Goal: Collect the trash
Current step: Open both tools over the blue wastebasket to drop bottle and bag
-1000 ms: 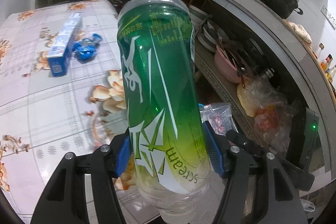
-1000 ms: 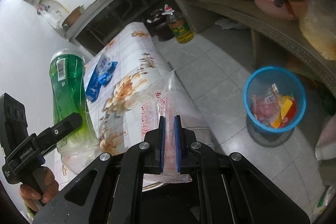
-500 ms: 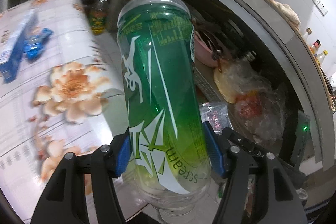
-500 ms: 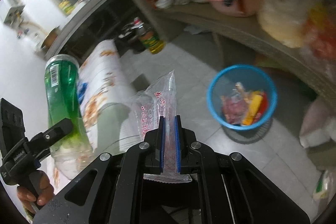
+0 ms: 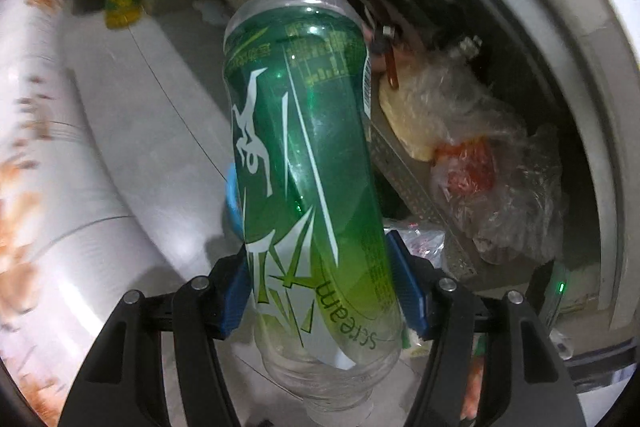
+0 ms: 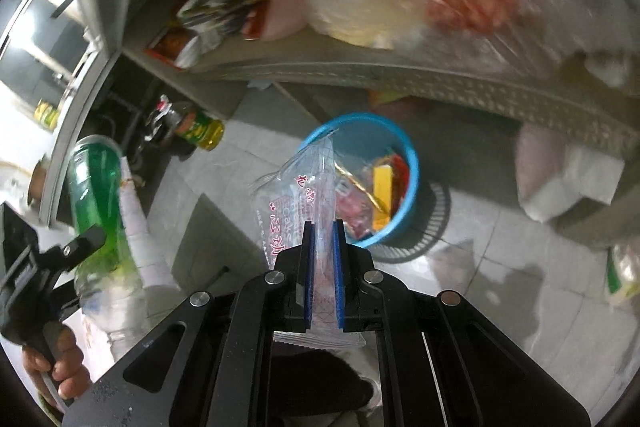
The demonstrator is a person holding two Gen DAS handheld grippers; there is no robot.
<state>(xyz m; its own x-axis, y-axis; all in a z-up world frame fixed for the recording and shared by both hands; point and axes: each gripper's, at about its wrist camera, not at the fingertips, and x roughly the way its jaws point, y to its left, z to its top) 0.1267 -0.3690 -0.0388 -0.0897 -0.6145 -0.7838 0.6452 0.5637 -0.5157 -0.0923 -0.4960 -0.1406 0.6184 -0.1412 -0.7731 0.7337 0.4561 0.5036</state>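
Observation:
My left gripper point(image 5: 320, 287) is shut on a green plastic bottle point(image 5: 304, 163), held neck-down with its clear base pointing away. In the right wrist view the same bottle point(image 6: 94, 183) and left gripper point(image 6: 60, 259) appear at the left, over the table edge. My right gripper point(image 6: 322, 267) is shut on a clear plastic wrapper point(image 6: 296, 199) with red print, which sticks up between the blue pads. Just beyond the wrapper on the floor stands a blue trash basket point(image 6: 412, 167) with several wrappers inside. A sliver of the blue basket point(image 5: 231, 195) shows behind the bottle in the left wrist view.
A flowered tablecloth point(image 5: 36, 167) hangs at the left. A low shelf point(image 6: 400, 75) with plastic bags point(image 5: 472, 155) and dishes runs behind the basket. An oil bottle point(image 6: 200, 127) stands on the tiled floor point(image 6: 500, 267). A person's hand point(image 6: 60, 367) grips the left handle.
Both grippers swung away from the table toward the shelf and sank; the blue basket now sits closer and more centred ahead of the right gripper. Both grips are unchanged.

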